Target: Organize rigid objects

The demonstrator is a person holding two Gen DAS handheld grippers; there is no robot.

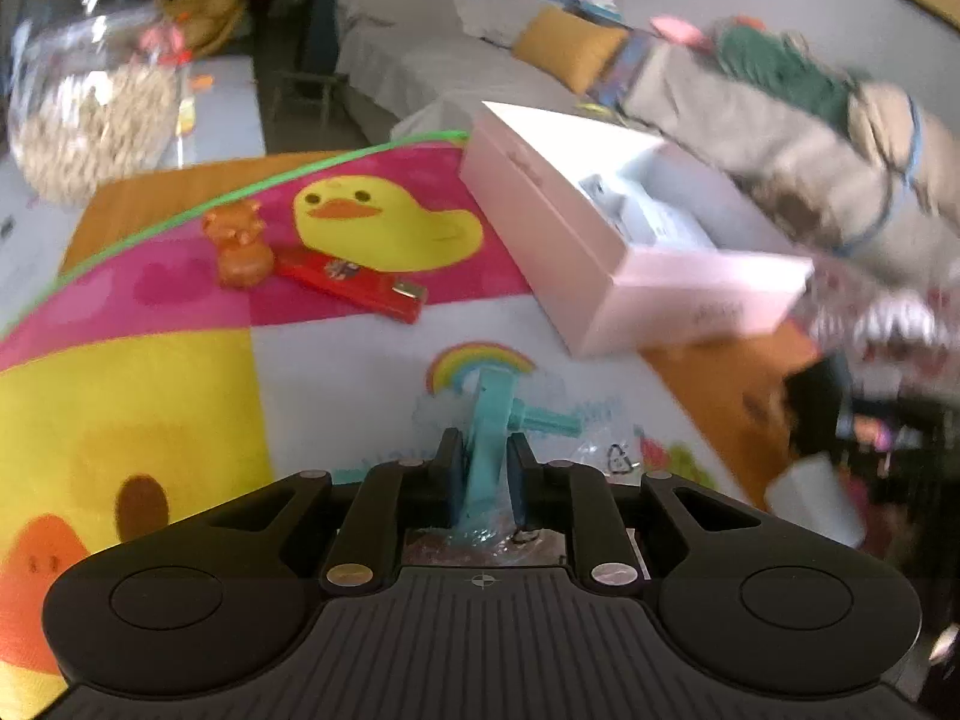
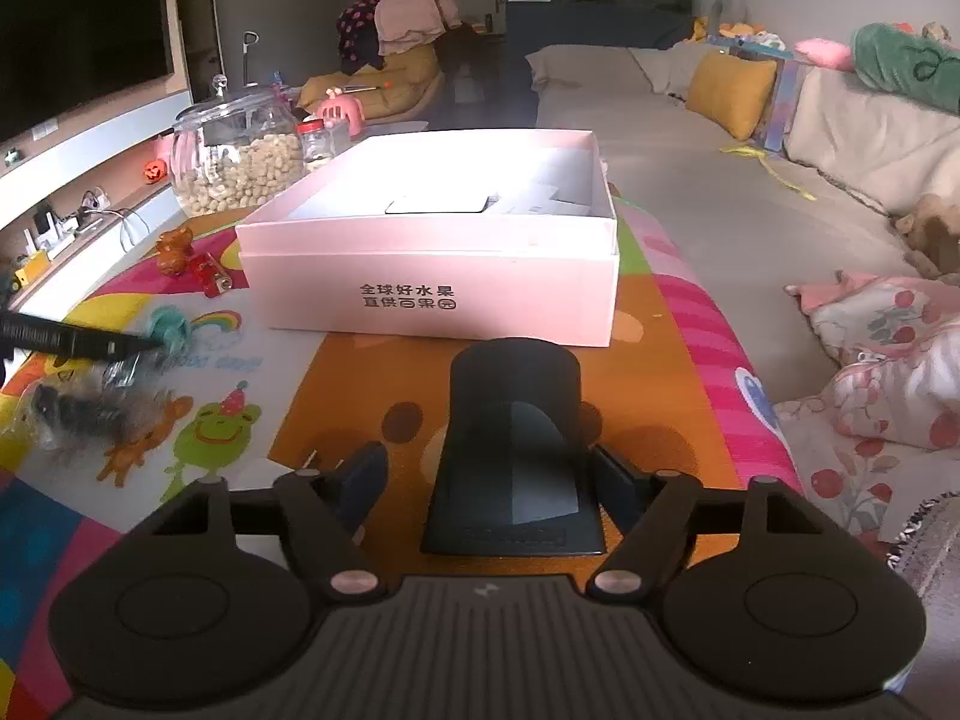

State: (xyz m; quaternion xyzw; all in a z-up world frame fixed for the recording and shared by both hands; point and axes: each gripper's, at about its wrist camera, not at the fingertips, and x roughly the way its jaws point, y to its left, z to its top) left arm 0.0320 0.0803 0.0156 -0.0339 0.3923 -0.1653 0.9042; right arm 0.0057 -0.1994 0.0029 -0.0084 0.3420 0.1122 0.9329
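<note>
Left tongs clamp teal plastic part; right tongs open around black stand.
Pink box at 12 o'clock of right tongs.

Play mat is showing as soft, matt printed cloth. Box at 12 o'clock is looking like smooth matt card. Teal piece — smooth plastic, sitting in crinkly clear film. Jar at 10 o'clock — glossy and clear, glass or plastic unresolved. Black stand is reading matt plastic.
</note>
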